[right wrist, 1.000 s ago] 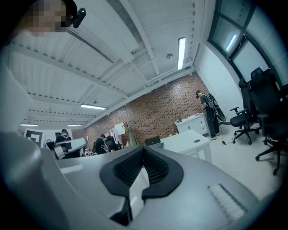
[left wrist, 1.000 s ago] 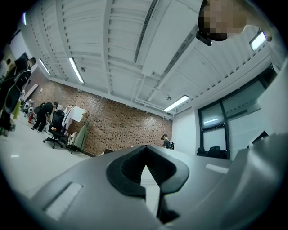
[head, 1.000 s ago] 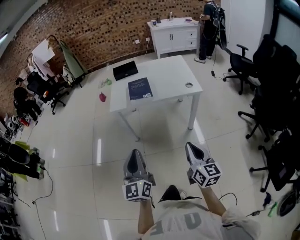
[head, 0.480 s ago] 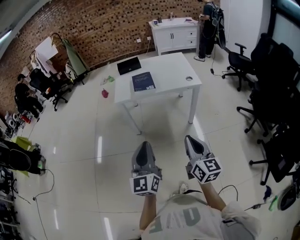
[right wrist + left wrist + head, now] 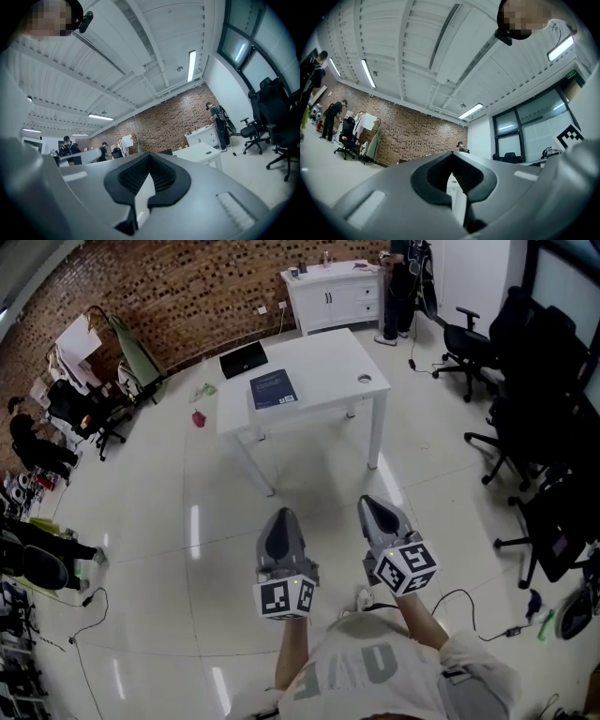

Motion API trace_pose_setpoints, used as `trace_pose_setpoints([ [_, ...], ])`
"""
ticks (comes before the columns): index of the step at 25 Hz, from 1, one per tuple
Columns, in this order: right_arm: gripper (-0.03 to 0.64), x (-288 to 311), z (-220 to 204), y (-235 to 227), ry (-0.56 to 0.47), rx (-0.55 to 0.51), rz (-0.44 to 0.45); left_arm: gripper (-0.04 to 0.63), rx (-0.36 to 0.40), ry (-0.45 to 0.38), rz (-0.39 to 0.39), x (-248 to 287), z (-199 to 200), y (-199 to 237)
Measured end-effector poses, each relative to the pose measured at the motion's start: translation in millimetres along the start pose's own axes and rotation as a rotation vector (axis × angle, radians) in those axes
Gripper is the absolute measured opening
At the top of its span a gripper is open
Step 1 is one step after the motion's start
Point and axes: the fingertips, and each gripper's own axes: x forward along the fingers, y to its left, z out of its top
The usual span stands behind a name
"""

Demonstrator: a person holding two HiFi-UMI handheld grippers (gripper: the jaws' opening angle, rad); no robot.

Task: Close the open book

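L gripper (image 5: 280, 521) & R gripper (image 5: 375, 509) are held pressed together, nothing pinched, well apart from table (image 5: 328, 362). Blue book (image 5: 273, 389) is seen flat nr its front edge, prob. already shut. Risk: book could be shoved off edge if nudged w/ shut jaws.

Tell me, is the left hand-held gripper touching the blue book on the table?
Apart. The head view shows the left hand-held gripper over the floor, with open floor between it and the white table where the blue book lies.
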Motion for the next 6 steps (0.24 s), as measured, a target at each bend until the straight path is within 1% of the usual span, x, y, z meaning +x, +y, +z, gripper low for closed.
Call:
trace_pose_setpoints([
  [2, 0.002, -0.9, 0.2, -1.4, 0.001, 0.001, -0.002, 0.014, 0.006, 0.016, 0.004, 0.5, -2.2, -1.1],
  [6, 0.000, -2.4, -2.9, -6.3, -0.001, 0.000, -0.006, 0.014, 0.000, 0.015, 0.001, 0.6, -9.6, -1.9],
])
